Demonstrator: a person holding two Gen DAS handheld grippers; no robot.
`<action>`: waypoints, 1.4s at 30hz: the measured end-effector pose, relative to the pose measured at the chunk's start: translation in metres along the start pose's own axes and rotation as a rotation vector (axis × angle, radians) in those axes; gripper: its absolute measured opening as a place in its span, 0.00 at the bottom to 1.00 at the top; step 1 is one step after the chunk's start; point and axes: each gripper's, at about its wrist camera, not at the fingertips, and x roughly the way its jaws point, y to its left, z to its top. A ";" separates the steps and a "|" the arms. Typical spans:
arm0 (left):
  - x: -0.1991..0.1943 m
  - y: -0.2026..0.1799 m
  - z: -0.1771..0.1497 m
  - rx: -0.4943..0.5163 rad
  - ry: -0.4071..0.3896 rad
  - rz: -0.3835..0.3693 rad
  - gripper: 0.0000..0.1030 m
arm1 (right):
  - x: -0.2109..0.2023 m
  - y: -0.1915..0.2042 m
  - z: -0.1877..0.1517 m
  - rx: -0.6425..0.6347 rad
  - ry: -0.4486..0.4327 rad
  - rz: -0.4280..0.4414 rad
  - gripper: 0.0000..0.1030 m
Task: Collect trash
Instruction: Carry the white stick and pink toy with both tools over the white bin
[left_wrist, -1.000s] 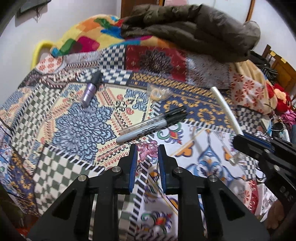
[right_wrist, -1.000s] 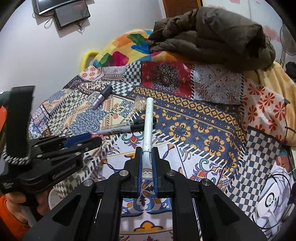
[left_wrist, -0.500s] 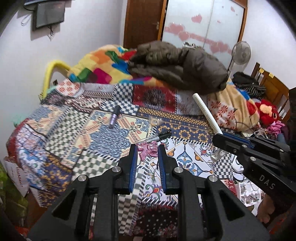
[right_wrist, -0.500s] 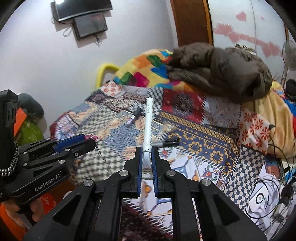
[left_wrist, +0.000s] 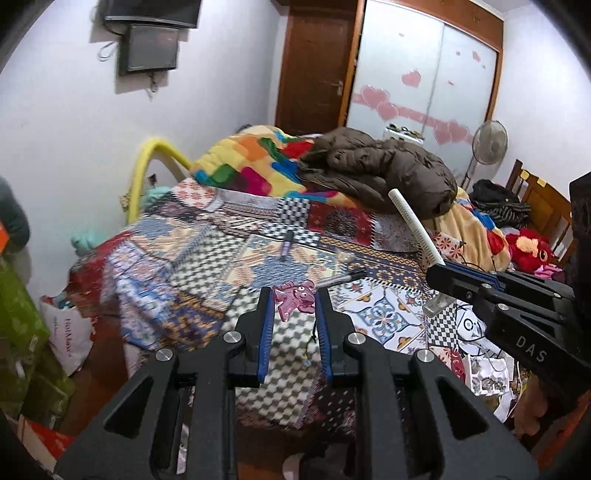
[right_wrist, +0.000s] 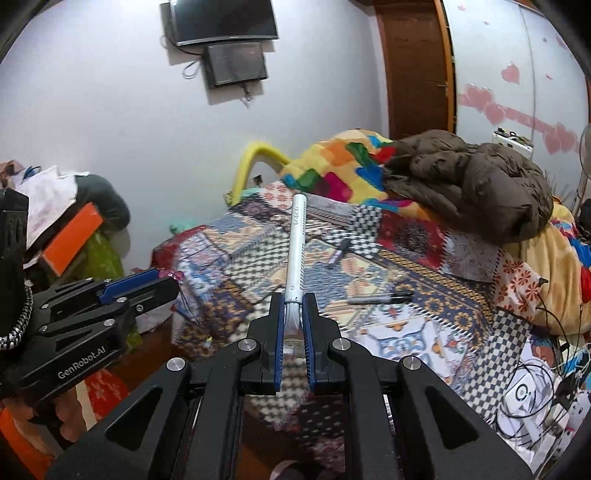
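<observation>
Two handheld grippers hover in the air in front of a bed (left_wrist: 207, 258) covered with a patchwork quilt, and every place below is given relative to that bed.

The left gripper (left_wrist: 294, 297) is raised above the near edge of the bed. Its two blue-lined fingers are pressed against a small pink rubbery cartoon figure (left_wrist: 293, 295), holding it by both sides.

The right gripper (right_wrist: 294, 314) is also lifted above the near edge, its fingers clamped narrow on the lower end of a long white tube (right_wrist: 296, 254), which sticks up and away toward the head of the bed.

On the quilt, near the middle of the bed, lies a black-and-silver marker (right_wrist: 380, 297). Farther toward the head lies a small purple tube with a dark cap (left_wrist: 286, 245) — apart from the marker.

At the head of the bed sits a bright multicoloured blanket (left_wrist: 255, 162), with a brown puffy jacket (left_wrist: 384, 166) heaped beside it. A yellow curved bed rail (left_wrist: 147, 173) rises at the wall-side corner.
</observation>
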 end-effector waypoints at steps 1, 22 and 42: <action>-0.008 0.006 -0.003 -0.005 -0.005 0.009 0.20 | -0.002 0.008 -0.002 -0.004 0.000 0.007 0.09; -0.113 0.147 -0.106 -0.152 0.019 0.179 0.20 | 0.035 0.178 -0.061 -0.134 0.155 0.193 0.09; -0.042 0.270 -0.220 -0.359 0.300 0.271 0.20 | 0.171 0.273 -0.135 -0.293 0.511 0.259 0.09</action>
